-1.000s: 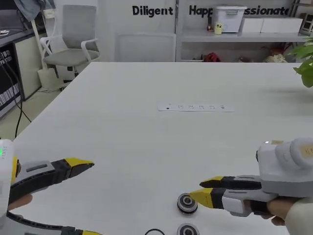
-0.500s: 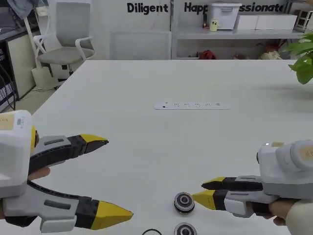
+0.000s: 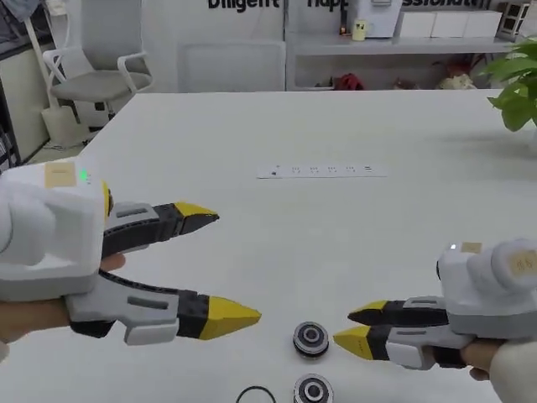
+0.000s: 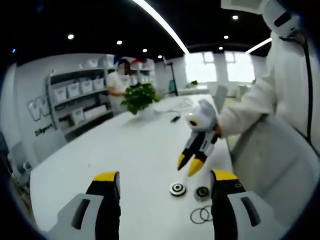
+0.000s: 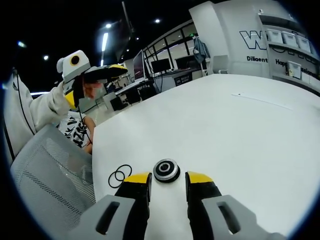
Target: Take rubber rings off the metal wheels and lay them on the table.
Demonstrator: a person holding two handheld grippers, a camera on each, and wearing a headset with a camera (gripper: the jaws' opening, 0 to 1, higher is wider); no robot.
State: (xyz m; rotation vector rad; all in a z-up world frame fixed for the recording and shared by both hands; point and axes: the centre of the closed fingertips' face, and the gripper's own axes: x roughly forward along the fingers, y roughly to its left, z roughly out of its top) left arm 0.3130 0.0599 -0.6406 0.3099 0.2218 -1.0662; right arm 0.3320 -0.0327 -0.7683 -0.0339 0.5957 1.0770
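Observation:
Two metal wheels lie near the table's front edge, one (image 3: 311, 337) just left of my right gripper (image 3: 346, 327) and one (image 3: 313, 390) closer to me. Two black rubber rings (image 3: 254, 395) lie loose to their left. The right gripper's jaws stand narrowly open, and in the right gripper view its tips (image 5: 168, 177) flank the nearer wheel (image 5: 166, 170) without gripping it, the rings (image 5: 120, 175) lying to the left. My left gripper (image 3: 233, 267) hovers wide open above the table, holding nothing. The left gripper view looks past its tips (image 4: 165, 177) at both wheels (image 4: 177, 189), (image 4: 202, 192) and the rings (image 4: 201, 215).
A white power strip (image 3: 321, 171) lies at mid-table. A green plant (image 3: 516, 88) stands at the far right edge. An office chair (image 3: 92, 67) and shelves stand beyond the table. A person (image 4: 117, 82) stands by the shelves.
My left gripper has risen and swung forward and to the right, toward the wheels, still open. The right gripper has stayed by the wheel. The head camera has tilted down.

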